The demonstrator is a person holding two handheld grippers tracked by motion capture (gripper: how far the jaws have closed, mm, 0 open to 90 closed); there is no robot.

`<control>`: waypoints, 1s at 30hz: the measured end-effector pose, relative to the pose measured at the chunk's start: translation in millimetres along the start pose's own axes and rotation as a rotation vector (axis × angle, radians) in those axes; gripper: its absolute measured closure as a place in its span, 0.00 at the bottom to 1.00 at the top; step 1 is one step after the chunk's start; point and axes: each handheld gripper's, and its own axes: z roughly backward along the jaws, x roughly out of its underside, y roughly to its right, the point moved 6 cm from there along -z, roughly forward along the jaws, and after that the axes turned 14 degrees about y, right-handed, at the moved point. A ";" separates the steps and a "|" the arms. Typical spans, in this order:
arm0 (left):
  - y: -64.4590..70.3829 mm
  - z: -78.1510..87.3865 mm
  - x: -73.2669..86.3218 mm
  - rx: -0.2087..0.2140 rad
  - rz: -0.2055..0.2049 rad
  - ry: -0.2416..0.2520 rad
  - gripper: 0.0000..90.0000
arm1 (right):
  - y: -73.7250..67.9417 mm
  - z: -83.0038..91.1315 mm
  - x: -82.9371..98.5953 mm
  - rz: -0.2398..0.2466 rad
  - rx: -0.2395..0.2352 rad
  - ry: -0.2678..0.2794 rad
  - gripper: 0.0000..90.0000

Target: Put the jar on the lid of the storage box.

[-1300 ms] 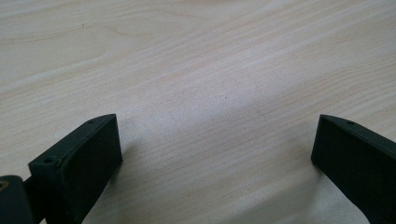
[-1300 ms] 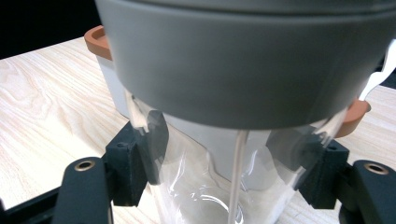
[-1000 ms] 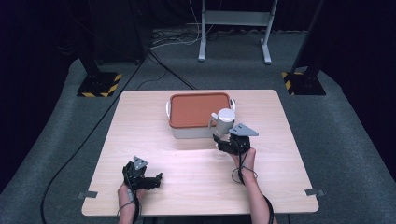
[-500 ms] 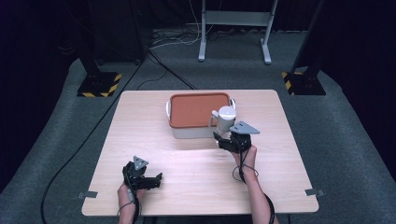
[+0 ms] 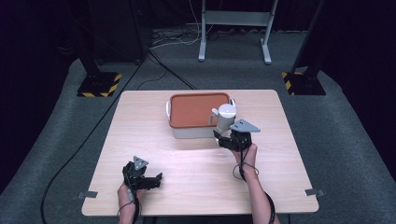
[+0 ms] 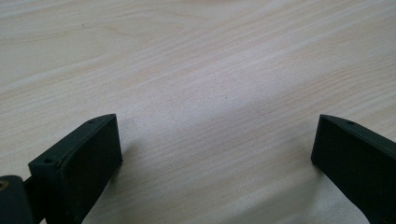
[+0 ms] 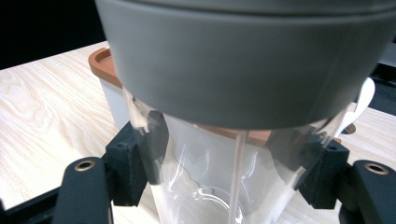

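Clear cup (image 7: 219,186) with a broad grey lid (image 7: 243,60), held upright between the jaws of the right tongs (image 5: 232,139). The cup's wall is transparent, so the white box (image 7: 116,105) and its terracotta cover (image 7: 105,65) show through it, and a thin pale straw or seam runs straight down inside the wall. The grey lid is matt, wider than the body, and overhangs it all round; from the high view the lid (image 5: 227,111) appears as a pale round disc with a small handle or spout projecting to its left. In the right gripper view the two black jaws press against opposite sides of the clear wall just below the lid, so these tongs are closed upon the cup. The cup stands just in front of the box (image 5: 198,130), at that box's right front corner, near the middle of the surface (image 5: 140,126) and somewhat toward its right edge; whether its base rests on the wood or is lifted cannot be told. The box lies toward the far edge, its cover (image 5: 196,109) flat and rimmed. The left tongs (image 5: 140,176) rest near the near left corner of the surface, well apart from the cup; in the left gripper view their jaws stand wide apart over bare pale wood (image 6: 210,84), holding nothing.
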 end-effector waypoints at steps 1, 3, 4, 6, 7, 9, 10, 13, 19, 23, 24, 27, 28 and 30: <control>0.0 0.0 0.0 0.001 0.000 0.000 0.01 | 0.3 0.0 -0.4 -0.002 -0.001 0.001 0.33; 0.0 0.0 0.0 0.000 0.000 0.000 0.02 | 1.1 -0.1 -1.0 -0.001 0.000 0.002 0.33; 0.0 0.0 0.0 0.000 0.000 0.001 0.02 | 2.0 -0.4 -1.7 -0.003 0.002 0.001 0.33; 0.0 0.0 0.0 0.000 0.000 0.000 0.01 | 2.3 -0.7 -2.9 -0.003 0.001 0.002 0.33; 0.1 0.0 0.0 0.000 0.001 0.001 0.01 | 2.3 -0.7 -2.9 -0.003 0.001 0.002 0.33; 0.0 0.0 0.0 0.000 0.000 0.000 0.02 | 2.5 -1.1 -4.6 0.002 0.001 0.003 0.33; 0.1 0.0 0.0 0.000 0.001 0.001 0.02 | 2.5 -1.2 -5.4 0.000 0.001 0.005 0.33; 0.0 0.0 0.0 0.001 0.000 0.000 0.01 | 2.4 -1.4 -7.9 -0.003 -0.002 0.014 0.33; 0.0 0.0 0.0 0.001 0.001 0.000 0.01 | 2.7 -2.8 -13.0 0.004 -0.005 0.013 0.33; 0.0 0.0 0.0 0.001 0.001 0.000 0.01 | 3.5 -2.6 -16.2 0.001 -0.005 0.022 0.33; 0.0 0.0 0.0 0.001 0.001 0.000 0.01 | 3.5 -2.6 -16.2 0.001 -0.005 0.022 0.33; 0.0 0.0 0.0 0.001 0.001 0.000 0.01 | 4.5 -2.9 -18.1 0.002 -0.004 0.023 0.33; 0.0 0.0 0.0 0.001 0.001 0.000 0.01 | 4.8 -3.1 -18.7 0.000 -0.004 0.023 0.33; 0.0 0.0 0.0 0.001 0.001 0.000 0.01 | 5.5 -3.5 -20.3 0.000 -0.005 0.024 0.33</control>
